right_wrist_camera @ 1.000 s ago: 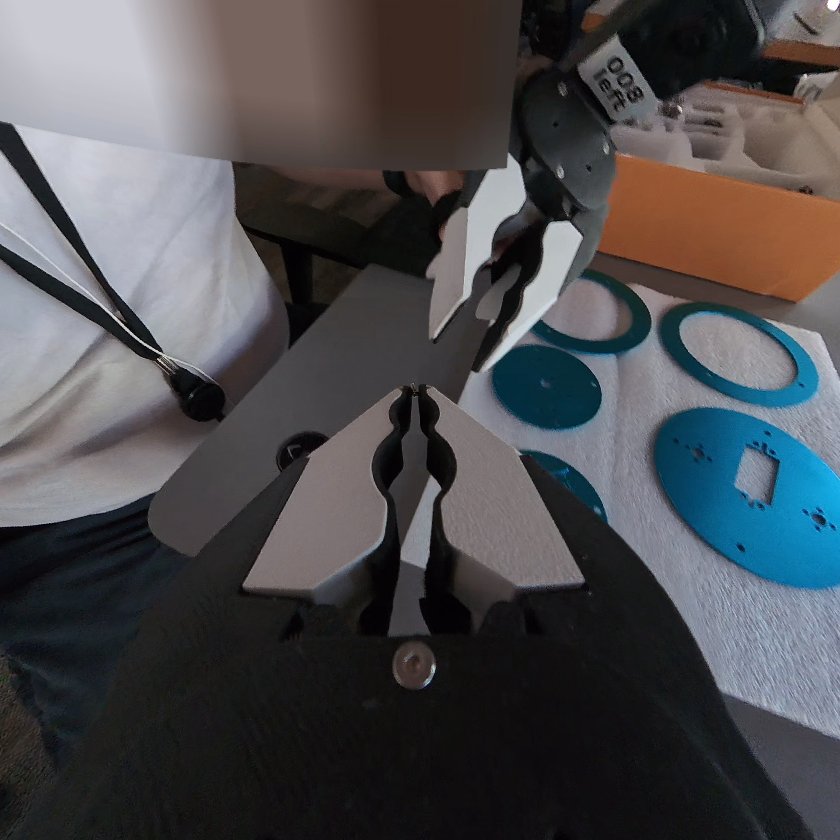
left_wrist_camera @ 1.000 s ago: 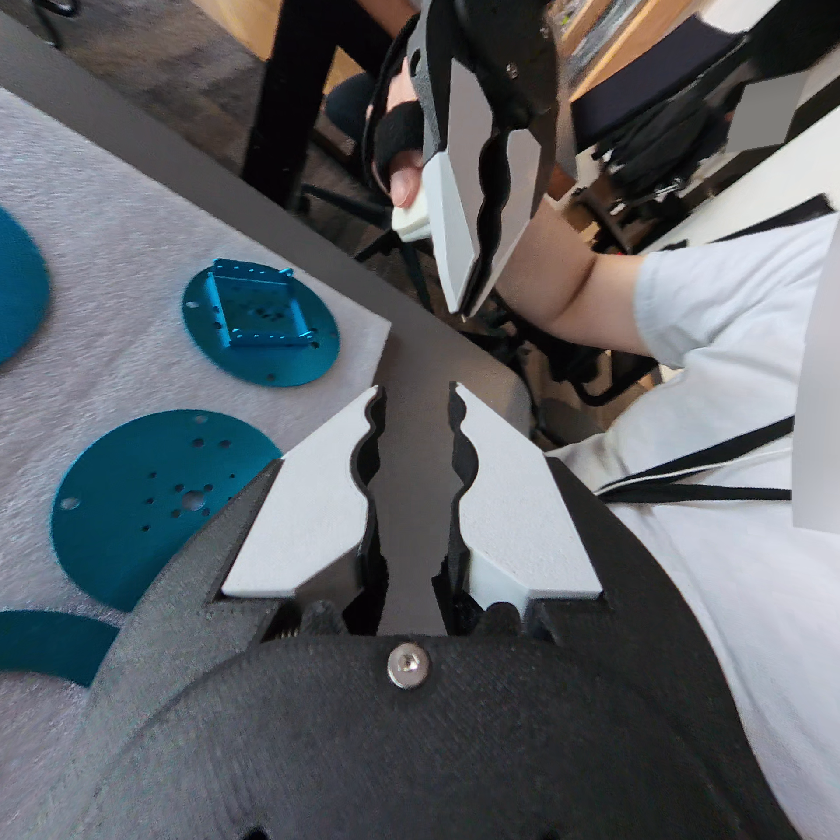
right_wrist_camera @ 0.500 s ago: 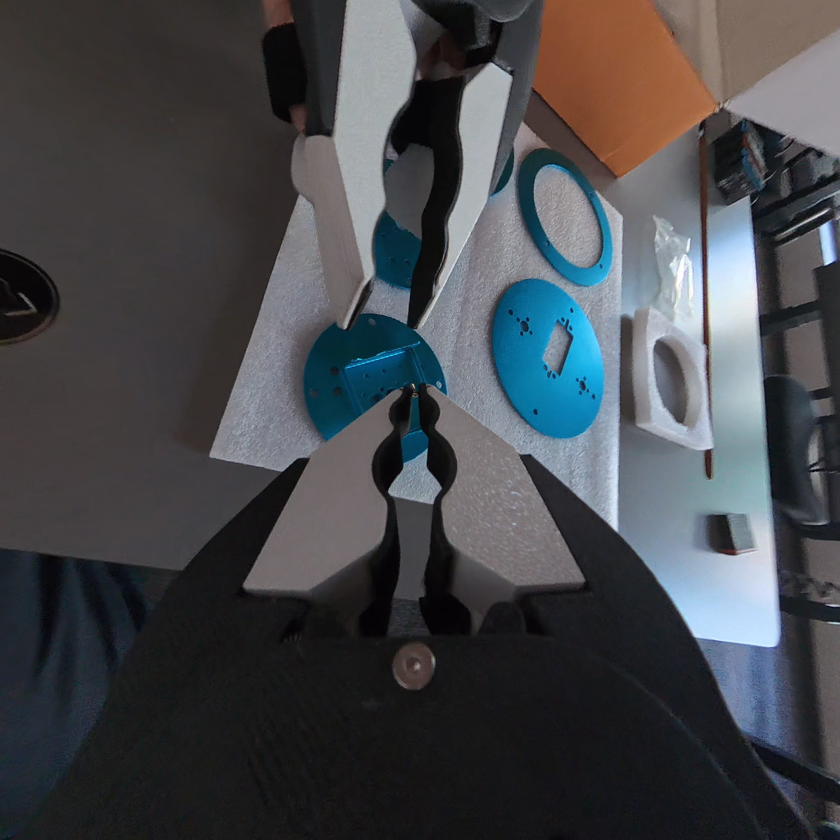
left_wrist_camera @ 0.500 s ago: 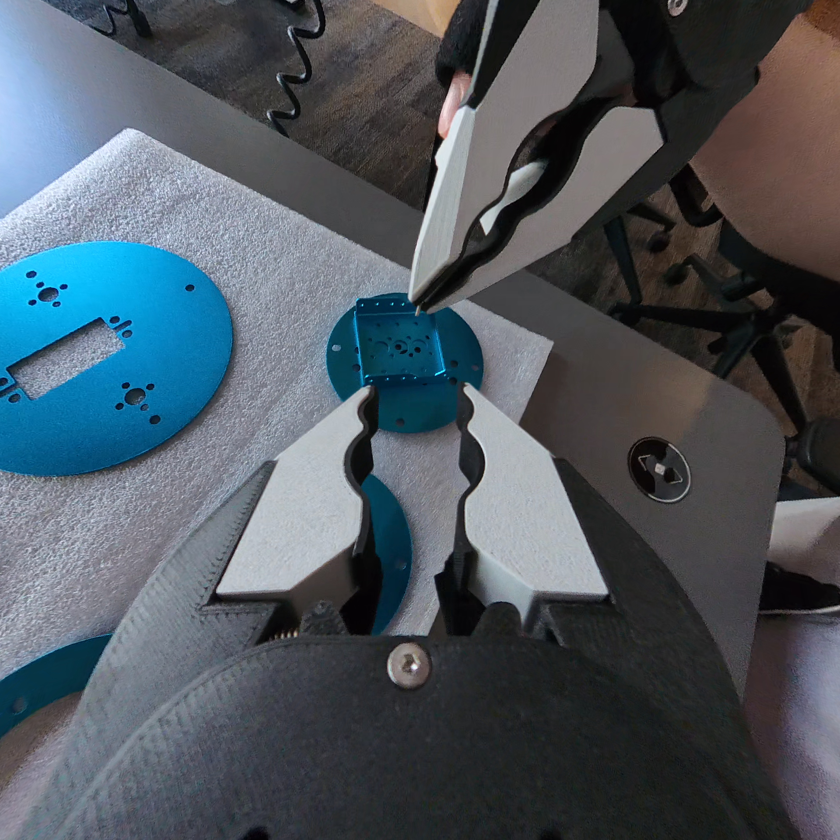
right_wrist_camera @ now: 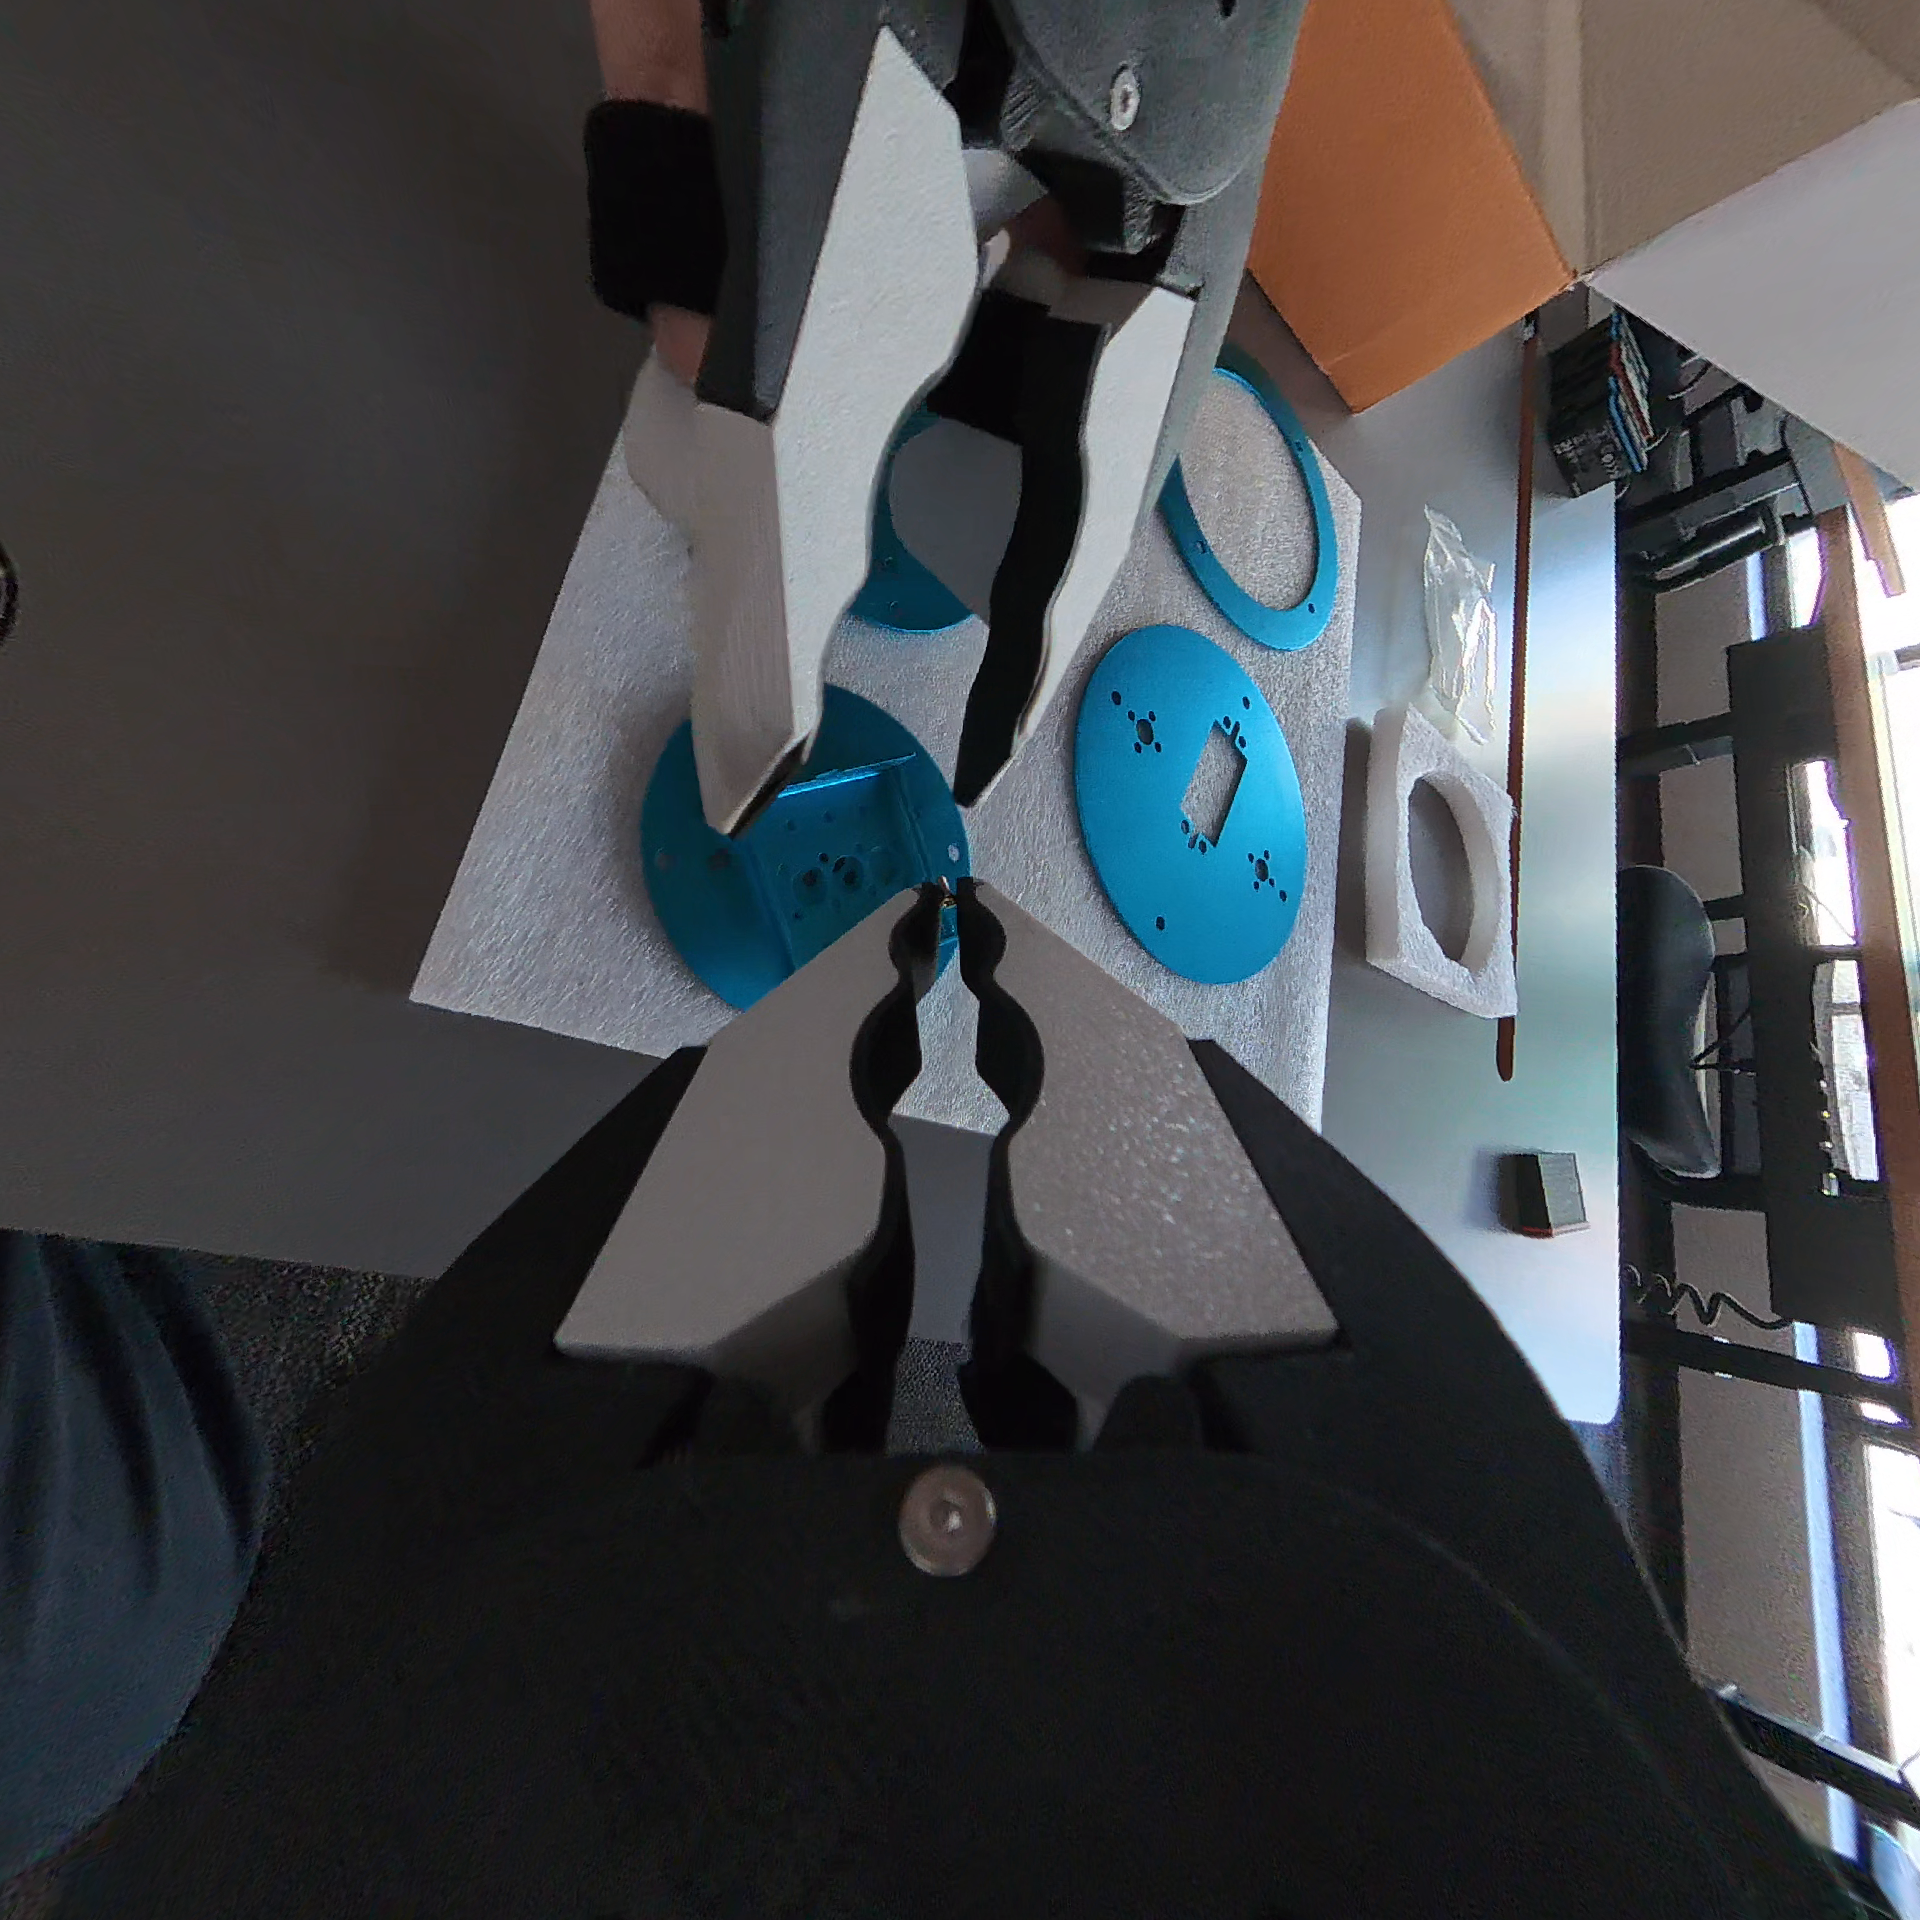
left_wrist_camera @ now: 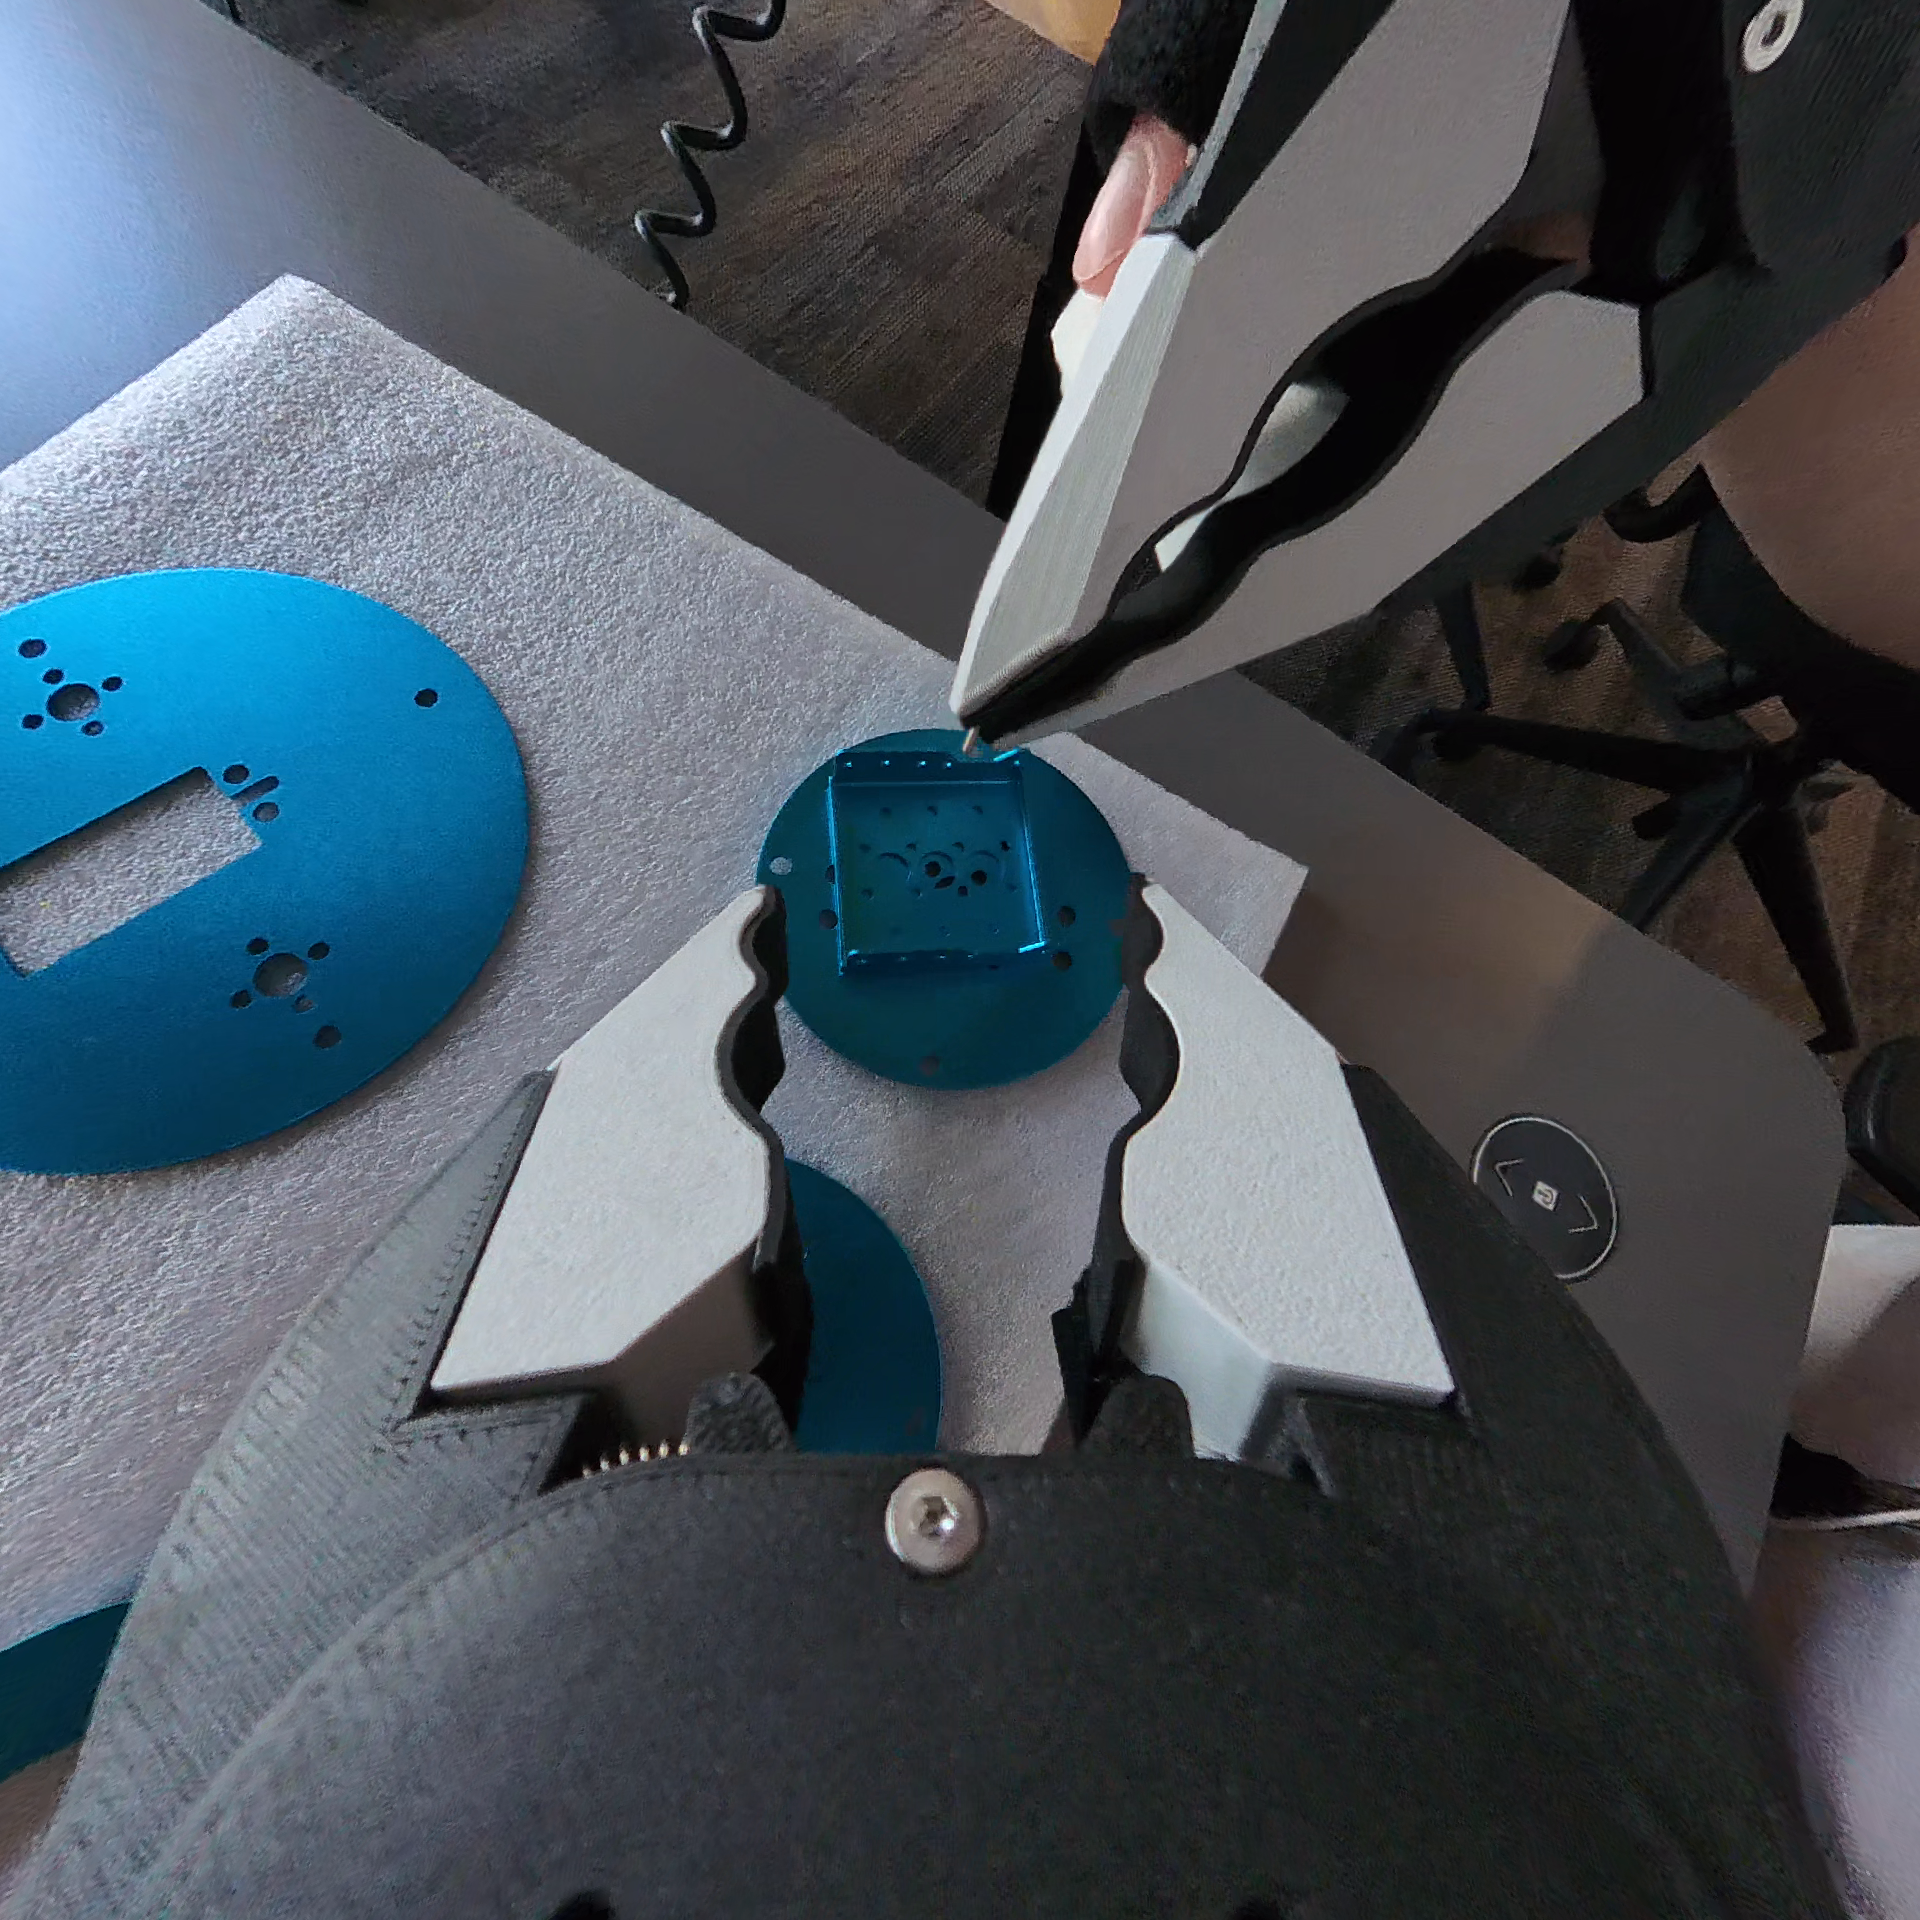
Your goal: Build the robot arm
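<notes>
A small blue disc [left_wrist_camera: 935, 1049] with a square blue bracket [left_wrist_camera: 930, 868] on it lies on a white foam sheet [left_wrist_camera: 520, 520] near the table corner. My left gripper [left_wrist_camera: 951, 899] is open and empty, its fingertips on either side of the bracket, just above the disc. My right gripper [right_wrist_camera: 948, 885] is shut on a small screw [right_wrist_camera: 943, 888]. In the left wrist view the screw [left_wrist_camera: 968, 740] hangs at the bracket's far edge. The disc [right_wrist_camera: 686, 862] and bracket [right_wrist_camera: 831, 862] also show in the right wrist view, under the left gripper's fingers [right_wrist_camera: 748, 727].
A large blue disc with a rectangular cut-out [left_wrist_camera: 208, 862] lies to the left, another plain disc [left_wrist_camera: 862, 1320] under my left gripper. Blue rings [right_wrist_camera: 1247, 520], an orange box [right_wrist_camera: 1382, 208], a white foam frame [right_wrist_camera: 1439, 862] and a small black block [right_wrist_camera: 1543, 1195] lie beyond. The table edge [left_wrist_camera: 1455, 831] is close. My left and right fingertips are right by each other. Both grippers' tips are roughly 40 cm from the small black block [right_wrist_camera: 1543, 1195].
Both grippers swung from beside the person's body down over the small disc and bracket. The left gripper opened wider. The right stayed shut on the screw.
</notes>
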